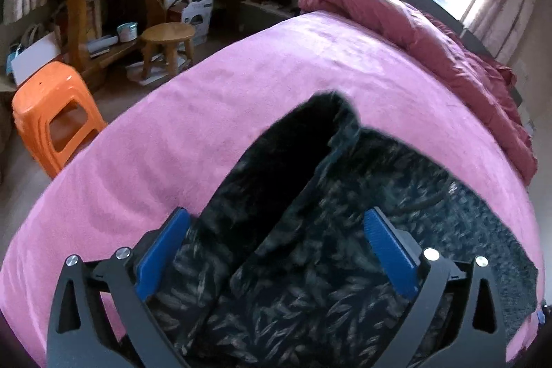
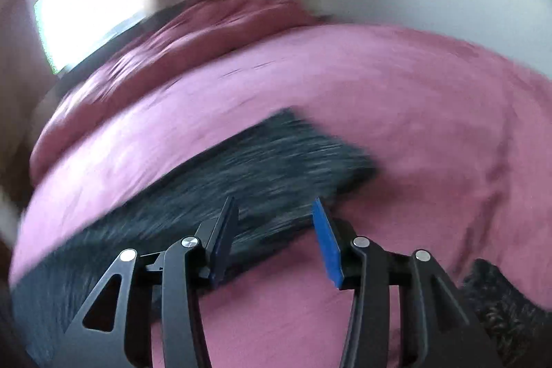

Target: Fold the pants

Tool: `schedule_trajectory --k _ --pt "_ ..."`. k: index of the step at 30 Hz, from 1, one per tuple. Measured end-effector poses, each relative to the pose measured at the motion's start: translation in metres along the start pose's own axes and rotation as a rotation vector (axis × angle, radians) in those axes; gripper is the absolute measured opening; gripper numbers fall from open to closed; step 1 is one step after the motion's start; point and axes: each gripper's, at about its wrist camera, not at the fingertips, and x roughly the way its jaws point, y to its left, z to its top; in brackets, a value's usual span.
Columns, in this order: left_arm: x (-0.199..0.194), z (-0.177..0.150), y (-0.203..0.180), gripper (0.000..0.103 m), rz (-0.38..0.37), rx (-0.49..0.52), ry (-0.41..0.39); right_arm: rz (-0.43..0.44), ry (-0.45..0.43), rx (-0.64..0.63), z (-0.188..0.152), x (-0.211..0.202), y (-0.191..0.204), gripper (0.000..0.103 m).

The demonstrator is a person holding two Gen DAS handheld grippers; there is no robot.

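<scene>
Both grippers are hovering over the pants. Left gripper is standing wide open above the dark leaf-patterned fabric, gripping nothing. Right gripper is partly open, its pads clear of the cloth in a blurred view. Those pants are lying on the bed's pink blanket, with a red quilt bunched beyond them.

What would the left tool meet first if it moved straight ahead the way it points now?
Probably the dark patterned pants lying on the pink bedspread. The open left tool points down at them, though the gap above the cloth is hard to judge.
</scene>
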Motion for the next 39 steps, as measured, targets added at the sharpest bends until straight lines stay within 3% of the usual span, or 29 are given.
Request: schedule_trajectory --k 2,6,15,16,18,19,21,22,23,25,31,39 --pt "-0.005 0.010 0.001 0.101 0.004 -0.009 -0.023 0.062 0.031 -0.083 -0.010 0.005 0.025 0.044" --pt "-0.007 0.034 0.005 0.100 0.019 -0.013 -0.036 0.034 0.089 -0.162 -0.031 0.020 0.043 0.044" --pt "0.010 0.044 -0.019 0.100 0.037 0.101 -0.013 0.060 0.095 -0.136 -0.031 0.024 0.039 0.044" --pt "0.013 0.044 -0.022 0.096 0.050 0.122 -0.006 0.055 0.095 -0.142 -0.031 0.024 0.039 0.045" --pt "0.019 0.045 -0.027 0.074 0.049 0.134 0.017 0.049 0.095 -0.147 -0.030 0.026 0.042 0.045" --pt "0.021 0.046 -0.028 0.056 0.052 0.133 0.034 0.049 0.095 -0.147 -0.031 0.026 0.042 0.045" --pt "0.025 0.046 -0.031 0.040 0.061 0.132 0.055 0.050 0.097 -0.146 -0.031 0.027 0.042 0.045" --pt "0.023 0.045 -0.033 0.016 0.049 0.138 0.052 0.050 0.097 -0.145 -0.032 0.028 0.042 0.045" --pt "0.020 0.044 -0.036 0.009 0.035 0.152 0.050 0.050 0.098 -0.146 -0.032 0.028 0.042 0.045" --pt "0.009 0.041 -0.042 0.008 0.037 0.171 0.018 0.050 0.100 -0.146 -0.030 0.030 0.042 0.045" --pt "-0.055 0.035 -0.037 0.007 -0.094 0.144 -0.100 0.052 0.099 -0.146 -0.030 0.032 0.042 0.045" --pt "-0.137 -0.021 -0.013 0.007 -0.249 0.169 -0.197 0.045 0.099 -0.151 -0.031 0.033 0.043 0.045"
